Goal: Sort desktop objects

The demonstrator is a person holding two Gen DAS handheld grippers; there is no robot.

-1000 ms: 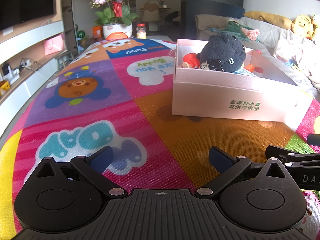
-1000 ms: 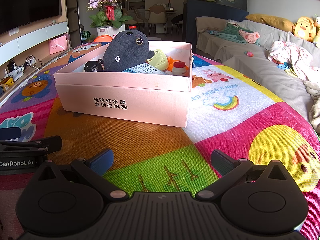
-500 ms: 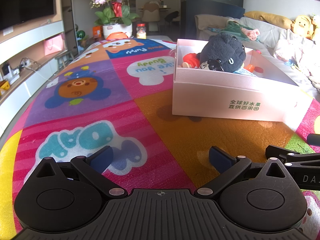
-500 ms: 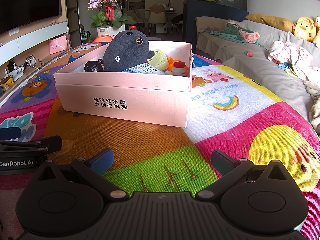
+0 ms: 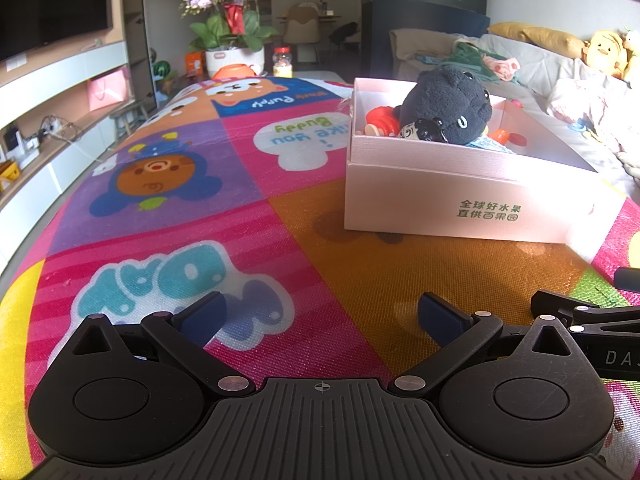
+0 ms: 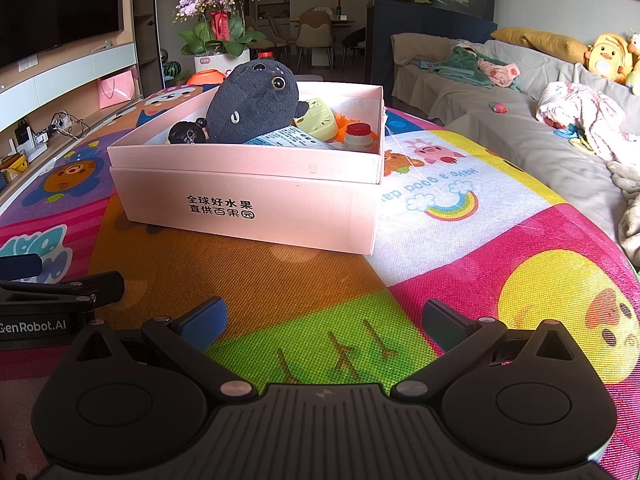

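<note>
A pink cardboard box (image 5: 472,204) (image 6: 256,200) stands on the colourful play mat. Inside it lie a dark grey plush toy (image 5: 448,106) (image 6: 252,108), a small black figure (image 6: 185,133), a red toy (image 5: 380,118), a pale green gadget (image 6: 318,123), a red-capped bottle (image 6: 360,138) and a printed packet (image 6: 288,138). My left gripper (image 5: 320,316) is open and empty, low over the mat, short of the box. My right gripper (image 6: 324,320) is open and empty, beside the left one, in front of the box.
A potted orchid (image 5: 232,28) (image 6: 218,24), an orange bowl (image 5: 236,70) and a jar (image 5: 282,62) stand at the mat's far end. A TV shelf (image 5: 48,120) runs along the left. A sofa (image 6: 520,120) with clothes and plush ducks lies right.
</note>
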